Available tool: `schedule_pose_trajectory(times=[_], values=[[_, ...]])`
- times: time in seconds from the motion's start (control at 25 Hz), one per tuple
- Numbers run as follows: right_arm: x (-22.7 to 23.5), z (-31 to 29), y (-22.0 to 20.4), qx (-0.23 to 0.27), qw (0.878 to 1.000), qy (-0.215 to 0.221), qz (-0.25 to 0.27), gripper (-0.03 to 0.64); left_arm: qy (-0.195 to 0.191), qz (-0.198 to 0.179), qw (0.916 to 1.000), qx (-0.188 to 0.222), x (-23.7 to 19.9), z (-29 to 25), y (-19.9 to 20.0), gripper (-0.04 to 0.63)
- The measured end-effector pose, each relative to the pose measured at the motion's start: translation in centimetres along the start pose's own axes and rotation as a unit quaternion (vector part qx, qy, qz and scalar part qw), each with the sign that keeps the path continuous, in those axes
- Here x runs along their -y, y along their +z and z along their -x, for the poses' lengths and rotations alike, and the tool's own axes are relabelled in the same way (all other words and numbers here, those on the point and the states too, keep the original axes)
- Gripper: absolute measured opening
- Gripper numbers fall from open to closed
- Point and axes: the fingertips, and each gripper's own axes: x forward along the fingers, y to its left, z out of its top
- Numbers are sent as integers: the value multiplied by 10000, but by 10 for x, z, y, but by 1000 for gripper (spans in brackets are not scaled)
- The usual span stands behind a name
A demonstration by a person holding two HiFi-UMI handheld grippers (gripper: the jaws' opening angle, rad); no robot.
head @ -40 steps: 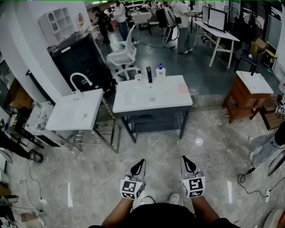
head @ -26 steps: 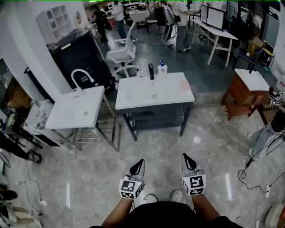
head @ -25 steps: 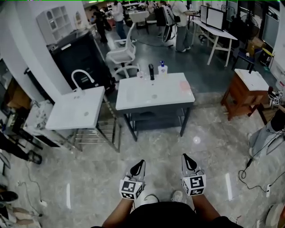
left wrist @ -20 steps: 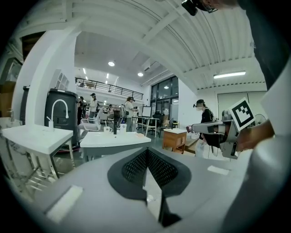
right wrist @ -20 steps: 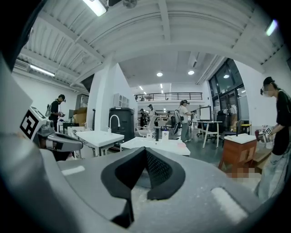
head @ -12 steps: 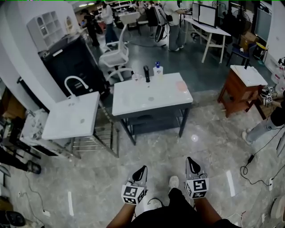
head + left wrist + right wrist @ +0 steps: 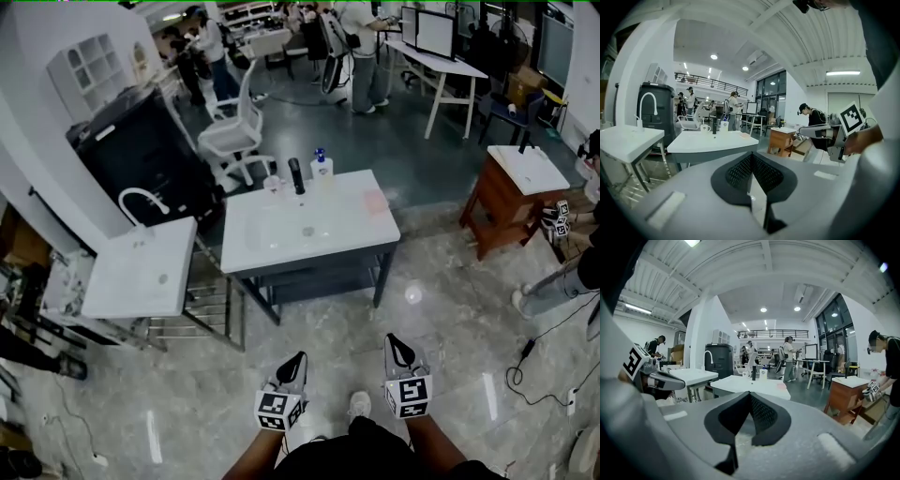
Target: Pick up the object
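Left hand-held gripper (image 7: 297, 357) and right hand-held gripper (image 7: 394, 340), both closed, face the sink table (image 7: 277, 236) across floor (image 7: 187, 394).

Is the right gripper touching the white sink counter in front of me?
Apart. The head view shows the right gripper low in frame, with a stretch of floor between it and the white sink counter.

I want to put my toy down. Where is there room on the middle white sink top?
The sink top is bare along its front edge and at its left end, around the drain. The back edge is crowded: a cup, a black tap and a bottle stand in a row. A pink thing lies near the right end.
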Motion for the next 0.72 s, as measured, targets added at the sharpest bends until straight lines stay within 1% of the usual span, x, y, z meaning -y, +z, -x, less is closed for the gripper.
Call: schedule_pose_trajectory(times=[0.2,0.36,0.48,0.6,0.72], values=[[35,-29,-1,-70,9999,138,-33,3,-61,-117,9998,-168,10,-49,9,17],[59,-44,-4,-150,9994,294,40,3,36,-139,9998,-133,11,-77,19,17],[70,-57,0,-194,9991,365,58,3,123,-80,9998,-111,10,-87,29,17],[74,-68,3,-176,9991,380,56,3,172,-33,9998,-128,6,-92,29,17],[75,-81,10,-112,9989,436,96,3,351,1,9993,-106,-4,-101,31,17]])
